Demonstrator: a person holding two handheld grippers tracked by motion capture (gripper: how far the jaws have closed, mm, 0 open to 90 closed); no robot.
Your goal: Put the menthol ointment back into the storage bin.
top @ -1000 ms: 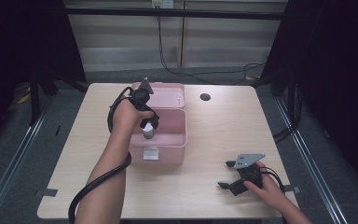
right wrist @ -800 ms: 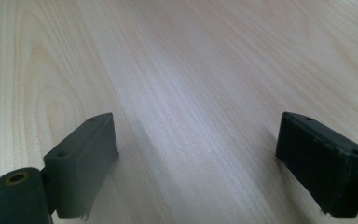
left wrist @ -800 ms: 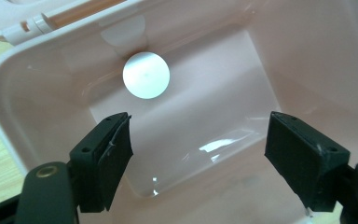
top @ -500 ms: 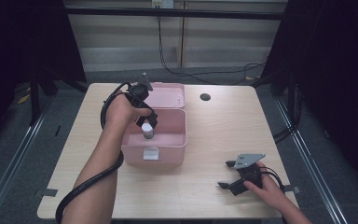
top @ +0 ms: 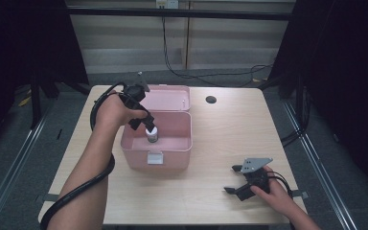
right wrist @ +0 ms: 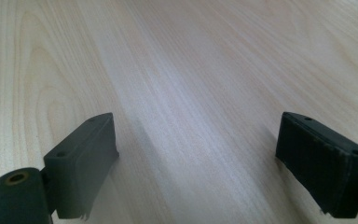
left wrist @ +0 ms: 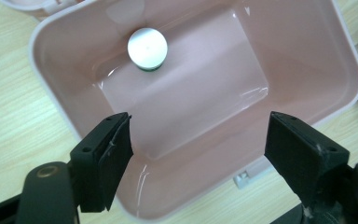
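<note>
1. Since the earlier frames, the left gripper had drawn back toward the near-left rim of the open pink plastic box, leaving the small bottle with a round white cap standing free on the box floor.
2. That gripper's jaws stood wide apart and held nothing.
3. From the left gripper view, the bottle lay ahead of the jaws and toward the left-hand one, beyond their tips rather than between them, upright, with its long axis pointing nearly straight at the camera.
4. Any regrasp would probably have called for moving forward and leftward before closing.
5. The right gripper rested on the pale wooden table, jaws spread and empty, well apart from the box; the left was much the nearer.
</note>
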